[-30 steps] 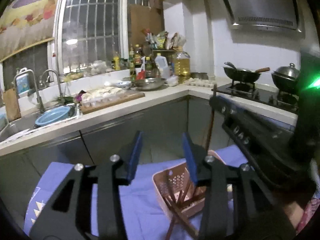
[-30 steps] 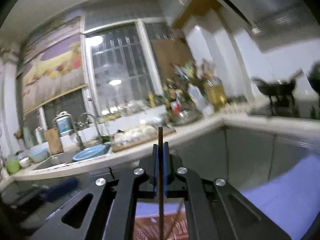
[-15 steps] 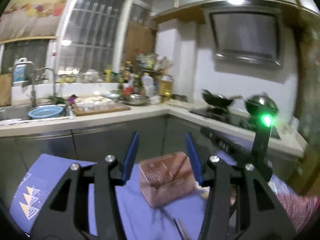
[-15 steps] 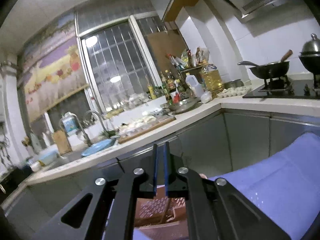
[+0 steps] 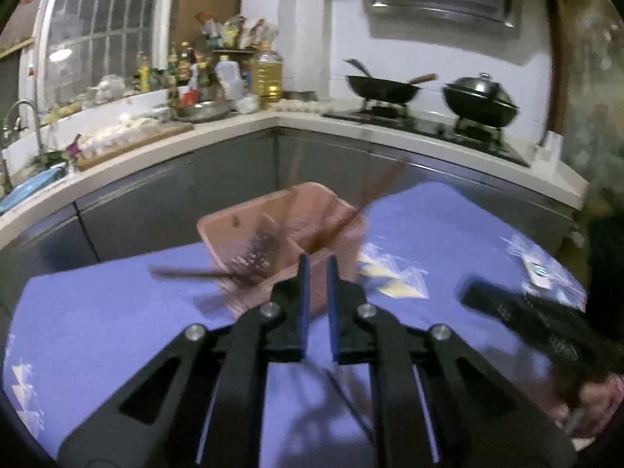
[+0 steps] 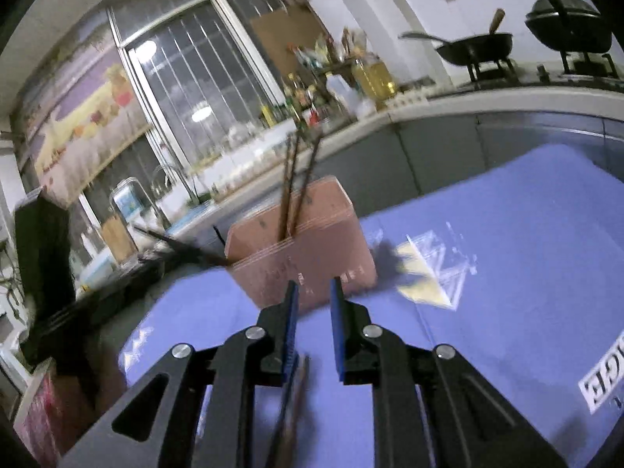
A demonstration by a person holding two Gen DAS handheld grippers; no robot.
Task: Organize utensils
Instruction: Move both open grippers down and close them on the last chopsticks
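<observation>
A pink slotted utensil basket (image 5: 280, 230) stands on the blue cloth (image 5: 97, 323) with dark chopsticks (image 5: 374, 191) leaning out of it; one chopstick (image 5: 183, 272) sticks out to its left. My left gripper (image 5: 315, 273) is just in front of the basket, jaws a narrow gap apart and empty. In the right wrist view the basket (image 6: 308, 249) holds upright chopsticks (image 6: 296, 179). My right gripper (image 6: 314, 292) is open and empty before it. More chopsticks (image 6: 292, 401) lie on the cloth under it. The right gripper body (image 5: 538, 335) shows at right in the left wrist view.
Clear plastic bags (image 5: 390, 273) lie on the cloth right of the basket, another (image 5: 538, 261) further right. Behind is a kitchen counter (image 5: 234, 128) with bottles, a wok (image 5: 382, 87) and a lidded pot (image 5: 481, 97) on the stove, and a sink at left.
Both grippers tilted down toward the table and nearer the basket. The right gripper let go of its chopstick and opened. The left jaws narrowed.
</observation>
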